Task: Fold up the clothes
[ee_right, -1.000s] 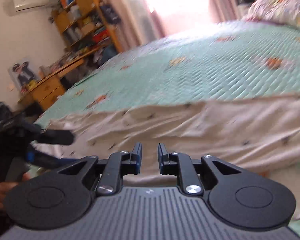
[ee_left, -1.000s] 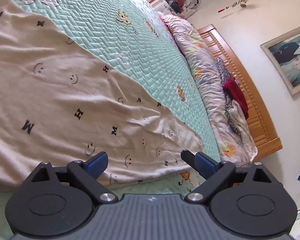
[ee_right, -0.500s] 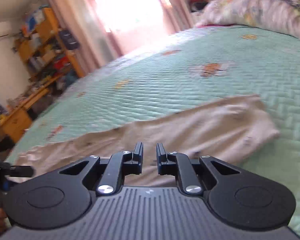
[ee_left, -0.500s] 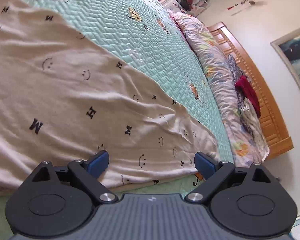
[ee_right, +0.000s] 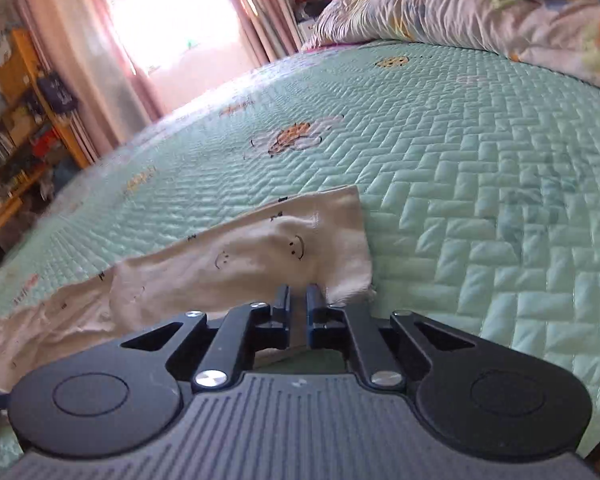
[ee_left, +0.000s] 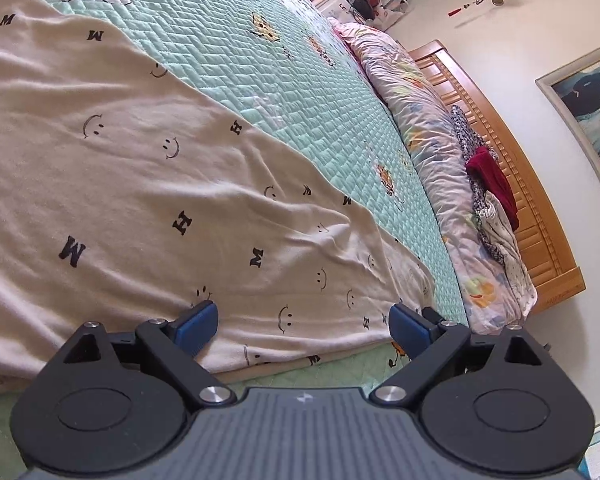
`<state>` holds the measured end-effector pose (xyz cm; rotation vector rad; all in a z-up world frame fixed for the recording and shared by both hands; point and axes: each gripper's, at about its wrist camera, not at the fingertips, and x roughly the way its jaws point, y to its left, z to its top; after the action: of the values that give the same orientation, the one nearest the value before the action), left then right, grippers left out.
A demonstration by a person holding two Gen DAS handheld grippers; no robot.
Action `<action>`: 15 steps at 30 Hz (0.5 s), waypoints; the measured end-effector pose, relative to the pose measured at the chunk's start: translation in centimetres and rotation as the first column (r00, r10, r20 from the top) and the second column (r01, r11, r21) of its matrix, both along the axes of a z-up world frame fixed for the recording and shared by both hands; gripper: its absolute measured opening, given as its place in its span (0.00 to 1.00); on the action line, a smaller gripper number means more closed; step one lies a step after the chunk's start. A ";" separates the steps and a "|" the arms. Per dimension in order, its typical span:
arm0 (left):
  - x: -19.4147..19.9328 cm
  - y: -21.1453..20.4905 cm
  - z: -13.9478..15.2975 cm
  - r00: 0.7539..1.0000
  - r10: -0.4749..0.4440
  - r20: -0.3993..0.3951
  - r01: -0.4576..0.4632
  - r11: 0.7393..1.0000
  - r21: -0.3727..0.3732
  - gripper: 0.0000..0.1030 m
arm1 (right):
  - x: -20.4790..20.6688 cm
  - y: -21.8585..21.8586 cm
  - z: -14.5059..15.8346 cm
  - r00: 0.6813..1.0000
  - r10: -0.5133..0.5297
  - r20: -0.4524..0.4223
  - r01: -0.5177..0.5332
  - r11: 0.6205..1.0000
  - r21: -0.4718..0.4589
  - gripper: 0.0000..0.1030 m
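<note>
My right gripper [ee_right: 298, 300] is arriving at the end of the cream garment [ee_right: 228, 264], a printed piece scattered with smiley faces and letters, lying flat on the green quilted bedspread [ee_right: 460, 168]. A second ago this view was showing the long near edge of the cloth with my other tool at its far left; now the narrow end is sitting right in front of my fingertips. My right jaws have just been closing, and they are standing almost together with only a slim gap, their tips at the cloth's near corner; whether fabric is actually caught between them I cannot tell, since the tips are hiding the contact. My left gripper [ee_left: 304, 320] is hovering with its blue pads [ee_left: 198, 320] spread wide over the near hem of the garment [ee_left: 140, 184], gripping nothing, much as it was a second ago.

I judge this as the set-up for a fold: one end is being secured while the other hand is waiting.

The garment is stretching long and narrow along the near side of the bed, its long axis running from my left tool toward the tapered end near the floral duvet [ee_left: 432, 128] and wooden headboard [ee_left: 516, 168].
</note>
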<state>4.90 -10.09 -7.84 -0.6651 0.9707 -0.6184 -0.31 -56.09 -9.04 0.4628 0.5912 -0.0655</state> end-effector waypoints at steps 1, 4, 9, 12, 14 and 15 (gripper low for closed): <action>0.0 0.0 0.0 1.000 -0.001 0.002 0.001 1.000 0.002 0.91 | 0.1 0.1 0.5 1.000 -0.006 0.010 0.006 1.000 -0.001 0.09; 0.0 -0.1 0.0 1.000 -0.004 0.005 0.004 1.000 0.002 0.92 | 1.3 0.5 1.5 0.999 0.001 0.042 0.000 1.000 -0.022 0.14; -0.2 -0.1 0.0 1.000 -0.006 0.013 0.005 1.000 0.006 0.92 | 6.2 0.4 0.5 0.998 -0.024 -0.055 0.020 0.997 -0.077 0.01; -0.2 -0.1 0.0 1.000 -0.010 0.016 0.010 1.000 0.004 0.92 | 7.4 1.0 1.7 0.995 -0.072 -0.075 0.064 0.992 -0.106 0.05; -0.3 0.0 -0.1 1.000 -0.011 0.016 0.011 1.000 0.000 0.92 | 7.2 1.7 2.8 0.996 -0.081 -0.044 0.074 0.989 -0.128 0.11; -0.3 0.1 -0.1 1.000 -0.011 0.016 0.011 1.000 -0.003 0.92 | 7.3 1.9 3.0 0.997 -0.072 -0.037 0.067 0.990 -0.126 0.13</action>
<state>4.64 -10.04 -7.94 -0.6570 0.9592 -0.6346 6.96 -54.15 -6.02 0.3610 0.6079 -0.1781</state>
